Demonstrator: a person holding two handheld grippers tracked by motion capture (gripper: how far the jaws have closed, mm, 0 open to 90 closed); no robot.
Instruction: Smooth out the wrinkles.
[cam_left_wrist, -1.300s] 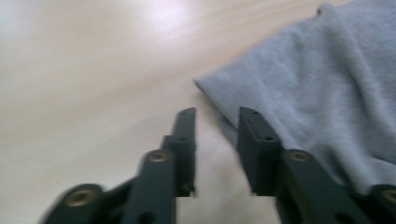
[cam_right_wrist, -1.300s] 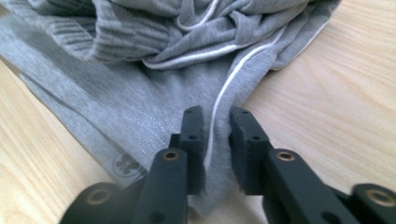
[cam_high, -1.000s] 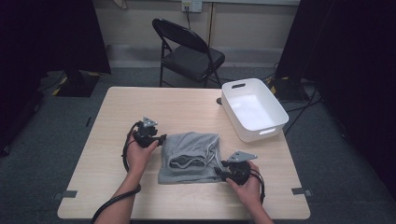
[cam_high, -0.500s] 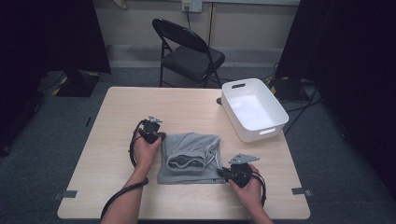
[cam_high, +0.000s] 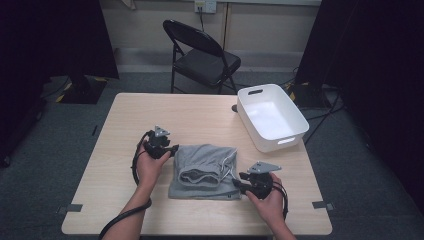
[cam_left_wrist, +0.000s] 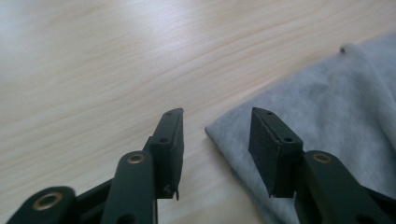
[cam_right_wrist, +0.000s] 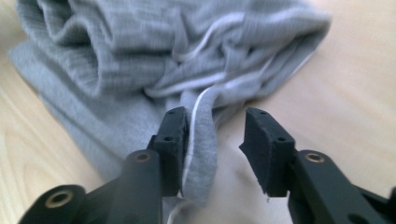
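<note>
A folded grey knit garment of soft, heathered jersey lies on the near middle of the pale wood-grain desk, bunched in loose rolls with a ribbed waistband opening and a thin white drawstring trailing across its right side. In the right gripper view its weave shows as fine ribbing, with white piping along the folds.

The left gripper, black and angular with a grey three-cornered plate on top, sits at the garment's far left corner. Its jaws stand open a moderate way, their ridged black pads bracketing the rounded cloth corner without closing on it.

The right gripper, of the same make, is at the garment's near right corner. Its jaws are also parted, and a flap of grey fabric with a white edge lies between them against the left pad.

A smooth white rectangular plastic bin with cut-out handles rests at the desk's far right. A black metal folding chair stands beyond the desk. No writing is legible.
</note>
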